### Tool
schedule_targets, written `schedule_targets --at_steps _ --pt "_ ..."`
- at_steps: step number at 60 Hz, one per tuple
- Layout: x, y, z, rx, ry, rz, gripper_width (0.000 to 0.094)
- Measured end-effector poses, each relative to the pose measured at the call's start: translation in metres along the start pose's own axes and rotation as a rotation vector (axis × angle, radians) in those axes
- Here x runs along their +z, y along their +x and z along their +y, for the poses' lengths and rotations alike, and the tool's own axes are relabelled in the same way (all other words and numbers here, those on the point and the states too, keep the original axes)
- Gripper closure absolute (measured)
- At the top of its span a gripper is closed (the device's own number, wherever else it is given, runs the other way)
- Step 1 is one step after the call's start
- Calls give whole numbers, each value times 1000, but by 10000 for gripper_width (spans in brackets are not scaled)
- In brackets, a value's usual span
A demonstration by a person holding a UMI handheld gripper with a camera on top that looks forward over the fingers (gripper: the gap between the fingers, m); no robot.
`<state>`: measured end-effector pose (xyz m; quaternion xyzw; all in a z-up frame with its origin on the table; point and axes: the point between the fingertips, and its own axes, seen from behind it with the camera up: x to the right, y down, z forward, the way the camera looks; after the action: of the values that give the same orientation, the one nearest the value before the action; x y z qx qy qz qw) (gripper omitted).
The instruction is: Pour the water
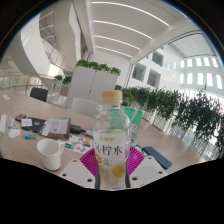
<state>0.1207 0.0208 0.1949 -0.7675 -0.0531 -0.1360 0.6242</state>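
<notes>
A pale table (30,108) spreads across the lower left of the frame, with small clutter (45,126) scattered at centre left. Green hedges (185,110) line the right side. A white planter (92,82) stands upper centre. Strip lights (120,30) cross the ceiling above.

A clear bottle (112,135) with a yellow cap and pink-and-white label; a white cup (49,152).

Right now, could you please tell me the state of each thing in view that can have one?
Bottle: upright, white cap on, held off the table.
Paper cup: upright on the table, open mouth up, contents not visible.
Hand-held gripper: shut on the bottle, pink pads pressing both sides of its label.
</notes>
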Motion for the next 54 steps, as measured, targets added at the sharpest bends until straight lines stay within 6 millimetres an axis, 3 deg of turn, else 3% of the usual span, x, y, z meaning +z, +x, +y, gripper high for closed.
schedule_targets --at_steps 1,4,5,9,10,14,15,22,23,28,33,34,35,45,51,54 --pt "9 9 -15 -42 7 -4 603" --pt "18 -5 -26 -237 24 1 603" --pt "21 5 -42 -322 21 -5 604" --pt "39 -3 -65 -672 56 2 603" --pt "55 -7 -56 -725 75 -11 603" --pt "72 -34 -56 -1056 93 -29 603" --pt "65 -42 -65 -1163 90 -32 604" --pt "83 -74 -57 -1675 122 -20 601" --pt "92 -74 -56 -1721 132 -41 601" --pt "95 -90 -61 -1980 168 -30 601" --pt "104 -98 -61 -2081 180 -24 602" --pt "93 -101 -69 -2099 176 -17 600" --pt "104 -98 -61 -2110 169 -19 600" --pt "105 -106 -57 -2176 162 -62 601" --pt "108 -108 -67 -2067 176 -70 600" --pt "109 -113 -83 -1874 209 -84 601"
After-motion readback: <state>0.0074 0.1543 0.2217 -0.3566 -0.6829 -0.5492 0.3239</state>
